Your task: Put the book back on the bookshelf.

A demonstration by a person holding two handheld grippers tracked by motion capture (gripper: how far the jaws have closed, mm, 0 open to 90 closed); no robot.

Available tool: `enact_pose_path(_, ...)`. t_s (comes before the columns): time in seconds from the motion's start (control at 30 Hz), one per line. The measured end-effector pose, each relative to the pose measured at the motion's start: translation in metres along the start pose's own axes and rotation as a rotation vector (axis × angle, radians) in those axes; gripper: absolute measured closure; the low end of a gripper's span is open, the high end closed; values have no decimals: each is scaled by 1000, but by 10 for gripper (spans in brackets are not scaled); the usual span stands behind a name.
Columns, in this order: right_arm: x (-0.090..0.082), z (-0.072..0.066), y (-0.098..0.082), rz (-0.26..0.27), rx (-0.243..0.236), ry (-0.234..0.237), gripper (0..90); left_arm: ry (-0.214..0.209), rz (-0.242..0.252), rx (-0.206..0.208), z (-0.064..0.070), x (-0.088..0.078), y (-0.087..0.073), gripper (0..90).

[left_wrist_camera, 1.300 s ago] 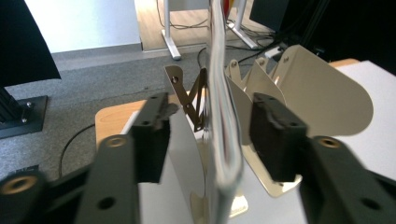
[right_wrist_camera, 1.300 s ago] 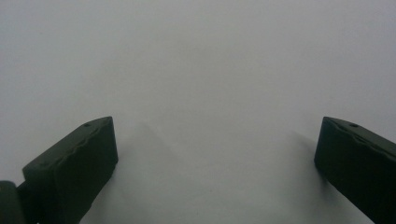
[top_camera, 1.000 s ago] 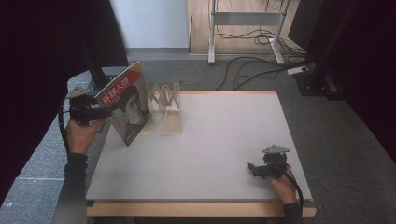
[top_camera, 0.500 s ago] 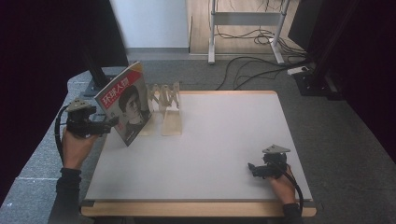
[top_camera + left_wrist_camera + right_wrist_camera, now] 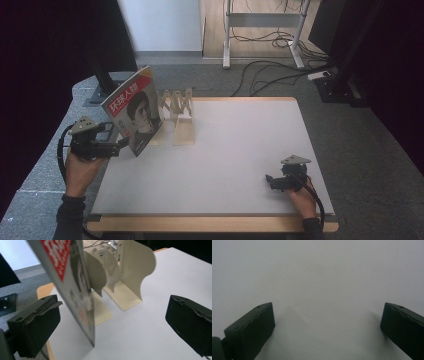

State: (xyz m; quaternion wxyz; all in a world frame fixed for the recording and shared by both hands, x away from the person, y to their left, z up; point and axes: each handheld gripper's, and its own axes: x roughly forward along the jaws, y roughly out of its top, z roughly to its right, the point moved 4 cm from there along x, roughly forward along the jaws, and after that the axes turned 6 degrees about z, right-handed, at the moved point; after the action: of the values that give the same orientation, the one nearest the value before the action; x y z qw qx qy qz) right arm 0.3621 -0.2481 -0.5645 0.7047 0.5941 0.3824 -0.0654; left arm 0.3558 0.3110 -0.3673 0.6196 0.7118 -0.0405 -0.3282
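Magazine (image 5: 133, 111): one, standing tilted near the worktop's (image 5: 240, 135) far-left corner, leaning against the bookends (image 5: 177, 116).
Bookends: cream metal, three upright fins counted in the left gripper view, feet flat on the worktop, just right of the magazine.
Left gripper (image 5: 119, 146): at the left edge, jaws apart; the magazine's lower edge stands between them, touching neither.
Right gripper (image 5: 268, 181): near the near-right corner, jaws wide apart over bare white surface, holding nothing.
Worktop: white, wood-trimmed.
Room: grey carpet (image 5: 360, 150), cables (image 5: 265, 70) and a metal stand (image 5: 260, 22) beyond the far edge.
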Motion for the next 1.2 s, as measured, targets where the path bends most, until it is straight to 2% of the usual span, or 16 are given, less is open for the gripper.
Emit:
enact_pose_path(0.07, 0, 0, 0, 1, -1, 1, 0, -33, 7, 10, 10, 0, -3, 0)
enact_pose_path(0.13, 0, 0, 0, 0, 0, 1, 0, -47, 11, 10, 13, 1, -4, 0)
enact_pose_path(0.23, 0, 0, 0, 0, 0, 0, 0, -106, 21, 17, 24, 10, -10, 0)
enact_pose_path(0.27, 0, 0, 0, 0, 0, 0, 0, -106, 21, 17, 24, 10, -10, 0)
enact_pose_path(0.37, 0, 0, 0, 0, 2, 0, 0, -139, 8, 13, 32, 24, -18, 0)
enact_pose_path(0.53, 0, 0, 0, 0, 2, 0, 0, -173, 4, 17, 42, 38, -23, 0)
enact_pose_path(0.7, 0, 0, 0, 0, 1, 0, 0, -220, -10, 23, 58, 56, -30, 0)
enact_pose_path(0.73, 0, 0, 0, 0, 1, 0, 0, -240, -23, 26, 64, 64, -33, 0)
enact_pose_path(0.87, 0, 0, 0, 0, 1, 0, 0, -249, -42, 46, 73, 76, -40, 0)
enact_pose_path(1.03, 0, 0, 0, 0, 1, 0, 0, -292, -59, 34, 83, 94, -56, 0)
enact_pose_path(1.07, 0, 0, 0, 0, 1, 0, 0, -295, -80, 42, 87, 101, -63, 0)
enact_pose_path(1.2, 0, 0, 0, 0, 1, 0, 0, -305, -91, 37, 92, 108, -71, 0)
